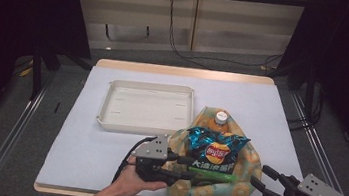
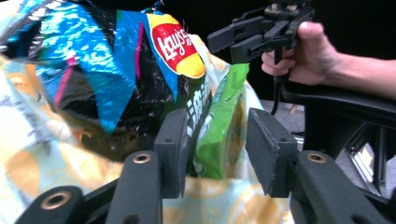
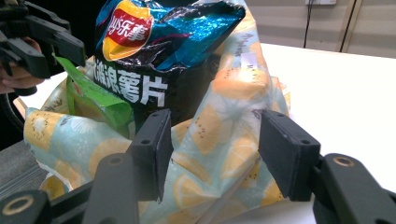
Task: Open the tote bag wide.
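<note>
The fruit-print bag (image 1: 212, 183) stands at the near edge of the table (image 1: 82, 132), and everything here is placed from it. At the bag's left side, the left gripper (image 1: 184, 171) has its jaws partly open; in the left gripper view (image 2: 212, 149) the flat green packet (image 2: 222, 128) stands between the two pads. The left pad lies against the lower edge of the chip bag, while the right pad stands clear of the packet, so nothing is clamped. At the bag's right side, the right gripper (image 1: 262, 178) is held just off the cloth with its jaws about half open. In the right gripper view (image 3: 212, 149) a fold of the bag's lemon-print fabric (image 3: 219, 140) rises between the pads, neither of which presses on it.

Inside the bag, the green packet lies along the near rim. Behind it stands the blue and black Lay's chip bag (image 1: 216, 151), sticking up out of the opening. Behind that, at the bag's far side, is an orange drink bottle with a white cap (image 1: 221, 119). Beyond the bag to its far left, apart from it, a shallow cream tray (image 1: 111, 101) rests on the white table cover.
</note>
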The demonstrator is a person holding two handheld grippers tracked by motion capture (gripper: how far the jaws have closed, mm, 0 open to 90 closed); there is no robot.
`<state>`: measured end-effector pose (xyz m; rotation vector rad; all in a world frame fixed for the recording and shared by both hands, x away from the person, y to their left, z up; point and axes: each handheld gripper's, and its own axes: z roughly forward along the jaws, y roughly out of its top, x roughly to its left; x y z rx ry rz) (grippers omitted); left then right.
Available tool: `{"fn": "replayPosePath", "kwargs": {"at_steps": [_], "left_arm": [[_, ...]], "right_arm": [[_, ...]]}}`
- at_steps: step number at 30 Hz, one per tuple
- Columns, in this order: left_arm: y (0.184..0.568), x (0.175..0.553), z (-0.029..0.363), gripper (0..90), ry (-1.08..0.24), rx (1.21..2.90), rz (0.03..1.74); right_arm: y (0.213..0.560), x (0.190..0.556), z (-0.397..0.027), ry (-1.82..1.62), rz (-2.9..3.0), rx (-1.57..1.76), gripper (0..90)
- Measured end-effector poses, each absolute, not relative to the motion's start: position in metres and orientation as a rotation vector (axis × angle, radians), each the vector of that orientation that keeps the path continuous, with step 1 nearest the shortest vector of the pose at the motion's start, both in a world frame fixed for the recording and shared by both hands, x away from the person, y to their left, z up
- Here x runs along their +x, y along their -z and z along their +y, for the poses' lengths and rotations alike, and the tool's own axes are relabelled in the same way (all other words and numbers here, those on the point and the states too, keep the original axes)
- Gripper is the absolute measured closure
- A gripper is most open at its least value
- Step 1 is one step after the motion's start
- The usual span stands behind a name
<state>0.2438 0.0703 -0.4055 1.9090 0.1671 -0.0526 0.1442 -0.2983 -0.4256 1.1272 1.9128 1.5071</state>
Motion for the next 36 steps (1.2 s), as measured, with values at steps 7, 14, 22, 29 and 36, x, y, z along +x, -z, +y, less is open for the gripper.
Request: {"fn": "replayPosePath", "kwargs": {"at_steps": [7,14,22,29,36], "left_arm": [[0.415,0.247,0.061,55.4,0.093,1.96,0.157],[0.423,0.247,0.051,54.8,0.135,2.003,0.12],[0.427,0.249,0.046,68.4,0.135,2.017,0.117],[0.427,0.251,0.049,73.1,0.165,2.01,0.126],[0.423,0.253,0.053,73.6,0.17,1.981,0.136]], "right_arm": [[0.43,0.148,-0.295,-1.482,1.964,1.133,42.2],[0.432,0.151,-0.292,-1.476,1.983,1.133,41.4],[0.433,0.151,-0.292,-1.484,2.001,1.129,40.7],[0.432,0.153,-0.291,-1.499,1.98,1.139,38.7],[0.432,0.153,-0.287,-1.489,1.99,1.119,35.1]]}}
